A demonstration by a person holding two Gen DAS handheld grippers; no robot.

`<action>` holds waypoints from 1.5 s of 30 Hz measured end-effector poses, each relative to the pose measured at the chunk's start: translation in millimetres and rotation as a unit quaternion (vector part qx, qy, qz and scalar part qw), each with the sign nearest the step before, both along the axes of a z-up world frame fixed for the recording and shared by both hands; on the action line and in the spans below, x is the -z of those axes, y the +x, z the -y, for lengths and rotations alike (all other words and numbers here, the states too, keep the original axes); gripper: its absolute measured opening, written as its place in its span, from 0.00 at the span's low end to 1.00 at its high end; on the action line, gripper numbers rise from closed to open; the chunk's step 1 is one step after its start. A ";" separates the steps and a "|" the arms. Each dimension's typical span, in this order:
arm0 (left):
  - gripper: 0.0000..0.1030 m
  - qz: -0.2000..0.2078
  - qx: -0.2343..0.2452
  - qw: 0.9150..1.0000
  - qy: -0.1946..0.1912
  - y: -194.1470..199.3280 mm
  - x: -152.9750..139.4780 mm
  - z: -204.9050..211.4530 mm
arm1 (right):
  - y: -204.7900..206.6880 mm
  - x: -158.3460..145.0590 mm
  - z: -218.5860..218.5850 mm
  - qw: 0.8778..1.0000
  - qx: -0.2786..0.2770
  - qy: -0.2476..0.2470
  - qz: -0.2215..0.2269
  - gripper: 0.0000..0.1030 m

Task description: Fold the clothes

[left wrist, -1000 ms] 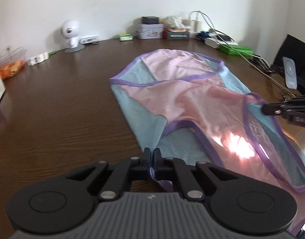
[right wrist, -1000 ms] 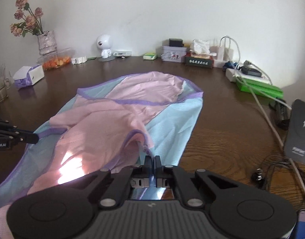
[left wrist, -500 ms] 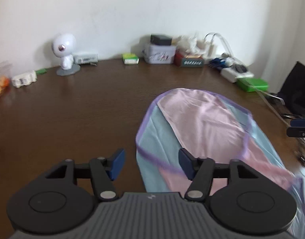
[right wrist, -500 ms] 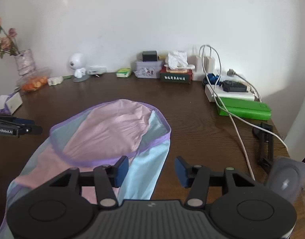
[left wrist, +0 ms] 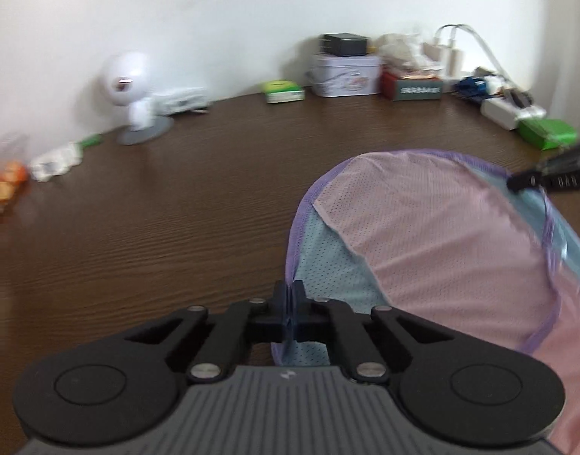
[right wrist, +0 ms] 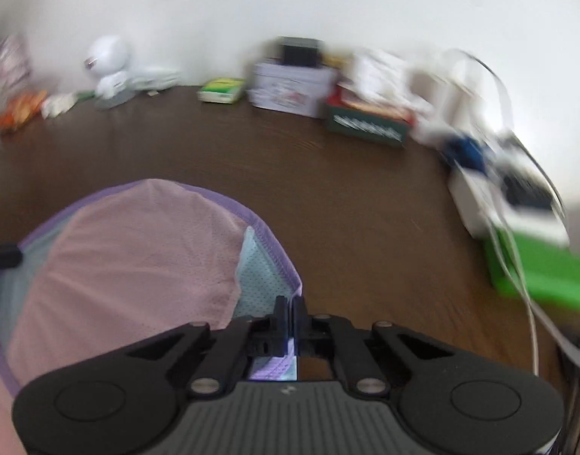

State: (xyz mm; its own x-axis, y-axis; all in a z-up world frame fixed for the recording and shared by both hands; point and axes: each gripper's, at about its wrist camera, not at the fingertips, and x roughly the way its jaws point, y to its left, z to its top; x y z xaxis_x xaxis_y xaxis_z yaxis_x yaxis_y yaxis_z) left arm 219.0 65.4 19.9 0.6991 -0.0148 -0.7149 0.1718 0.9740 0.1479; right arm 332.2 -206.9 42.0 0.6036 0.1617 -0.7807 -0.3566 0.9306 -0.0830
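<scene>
**Both hand-held grippers clamped on garment hem**

Left hand-held gripper (left wrist: pixel 293 295): jaws together, pinching the purple-trimmed edge of the garment (left wrist: pixel 441 235) at its blue mesh panel. Right hand-held gripper (right wrist: pixel 289 309): jaws together, clamped on the purple hem at the garment's opposite side; its tip also shows at the right edge of the left wrist view, at the trim.

Garment: pink and light-blue mesh, purple binding, lying on the dark wooden table (left wrist: pixel 176 208), rounded edge toward the wall.

Along the wall: white round-headed figure (left wrist: pixel 129 94), white tin (left wrist: pixel 345 76), green-and-white box (left wrist: pixel 284 91), green box (right wrist: pixel 540 265), white cables (right wrist: pixel 517 258). Right wrist view blurred.
</scene>
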 end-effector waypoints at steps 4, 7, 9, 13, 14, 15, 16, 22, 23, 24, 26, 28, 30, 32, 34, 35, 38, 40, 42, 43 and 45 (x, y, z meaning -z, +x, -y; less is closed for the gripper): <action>0.02 -0.001 -0.078 0.997 0.025 -47.6 -5.0 -50.1 | 31.8 4.0 -91.1 0.992 -0.115 -0.040 0.019 0.01; 0.02 -0.005 -0.130 0.991 0.045 -101.3 -7.5 -78.9 | 35.5 11.1 -171.9 0.977 -0.209 -0.037 0.038 0.02; 0.02 -0.005 -0.164 0.985 0.062 -142.7 -7.9 -92.4 | 23.8 7.9 -218.9 0.966 -0.252 -0.034 0.051 0.08; 0.03 -0.030 -0.211 0.975 0.056 -208.7 -17.5 -119.5 | -18.3 -30.4 -260.1 0.948 -0.311 0.010 0.066 0.22; 0.04 -0.030 -0.220 0.974 0.038 -219.5 -23.9 -127.1 | -31.7 -43.4 -254.9 0.944 -0.321 0.016 0.073 0.26; 0.05 -0.027 -0.229 0.973 0.020 -229.9 -30.9 -134.6 | -45.2 -56.3 -249.8 0.940 -0.331 0.023 0.080 0.35; 0.07 -0.008 -0.231 0.973 0.006 -239.4 -39.6 -138.9 | -58.6 -68.2 -242.5 0.936 -0.339 0.027 0.087 0.42; 0.44 0.034 -0.112 0.989 -0.095 -253.3 -58.3 -137.4 | -140.2 -90.2 -164.5 0.946 -0.314 0.020 0.081 0.49; 0.44 0.020 -0.091 0.990 -0.108 -250.7 -55.1 -135.7 | -155.4 -85.4 -151.8 0.951 -0.300 0.019 0.071 0.49; 0.44 0.005 -0.072 0.990 -0.120 -249.0 -52.1 -133.8 | -170.6 -80.1 -138.8 0.957 -0.285 0.018 0.060 0.49; 0.44 -0.009 -0.034 0.990 -0.140 -253.8 -47.3 -134.2 | -202.6 -65.6 -110.8 0.965 -0.258 0.029 0.034 0.49; 0.44 -0.011 0.004 0.987 -0.158 -261.5 -42.6 -136.7 | -233.5 -49.6 -86.8 0.970 -0.239 0.036 0.012 0.48; 0.44 -0.012 0.031 0.985 -0.169 -267.0 -38.8 -139.0 | -257.3 -37.5 -66.8 0.975 -0.220 0.042 0.005 0.48; 0.43 -0.012 0.051 0.985 -0.164 -267.9 -34.7 -138.4 | -281.6 -28.4 -54.1 0.974 -0.219 0.052 0.002 0.48; 0.42 -0.009 0.064 0.985 -0.161 -267.9 -29.2 -140.0 | -302.1 -19.4 -45.4 0.971 -0.226 0.070 -0.001 0.46; 0.39 -0.012 0.060 0.985 -0.161 -264.9 -24.7 -142.6 | -308.3 -14.5 -44.9 0.971 -0.226 0.072 -0.005 0.45; 0.30 -0.015 0.063 0.985 -0.161 -257.3 -18.2 -150.3 | -320.1 -0.7 -39.9 0.979 -0.195 0.055 0.018 0.23; 0.16 -0.020 0.060 0.985 -0.162 -252.3 -17.2 -156.0 | -322.3 5.8 -33.6 0.986 -0.156 0.046 0.033 0.18; 0.04 -0.021 0.055 0.986 -0.155 -247.0 -16.3 -161.1 | -322.2 9.1 -24.1 0.988 -0.140 0.050 0.032 0.13; 0.04 -0.020 0.056 0.986 -0.155 -246.3 -16.0 -163.2 | -321.2 8.9 -19.3 0.989 -0.133 0.051 0.028 0.09; 0.04 -0.014 0.062 0.987 -0.150 -247.6 -15.2 -164.1 | -322.6 8.8 -11.6 0.992 -0.117 0.038 0.029 0.08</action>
